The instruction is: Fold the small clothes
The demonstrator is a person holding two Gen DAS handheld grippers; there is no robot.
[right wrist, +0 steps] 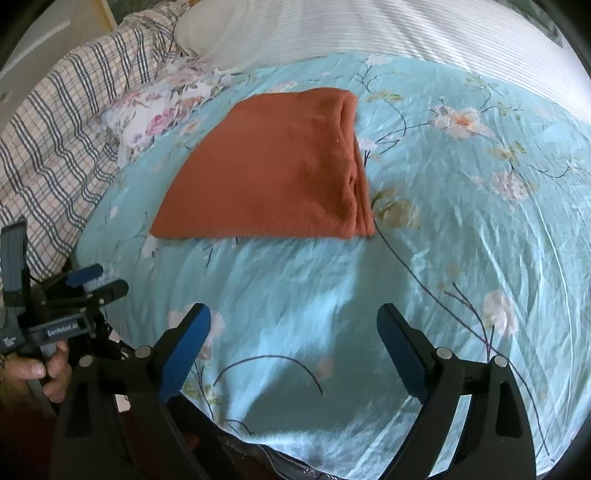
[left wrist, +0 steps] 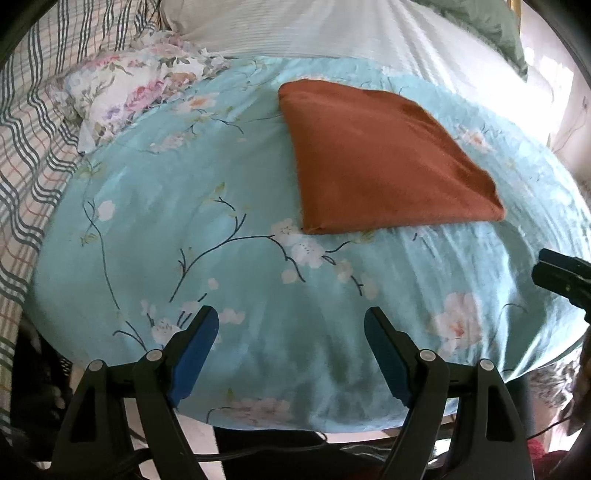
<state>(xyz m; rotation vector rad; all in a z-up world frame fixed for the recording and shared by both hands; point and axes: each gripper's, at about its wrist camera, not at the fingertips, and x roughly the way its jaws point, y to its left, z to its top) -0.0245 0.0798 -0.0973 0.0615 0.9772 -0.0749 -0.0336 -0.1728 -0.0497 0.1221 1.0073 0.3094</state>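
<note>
A rust-orange garment [left wrist: 384,155] lies folded flat on the light blue flowered bedspread [left wrist: 184,229]; it shows again in the right wrist view as the same orange garment [right wrist: 277,170], with stacked layers along its right edge. My left gripper [left wrist: 291,325] hangs open over bare bedspread, well short of the garment, nothing between its blue pads. My right gripper [right wrist: 293,321] is open too, held back from the garment's near edge. The left gripper [right wrist: 98,278] shows at the left of the right wrist view, gripped by a hand [right wrist: 40,369]. The right gripper's tip [left wrist: 561,277] pokes in at the right edge.
A floral pillow [left wrist: 122,92] lies at the bedspread's far left, beside a plaid blanket [right wrist: 55,136]. White striped bedding [left wrist: 332,29] covers the back. The bedspread's near edge [left wrist: 277,424] drops off just below the fingers.
</note>
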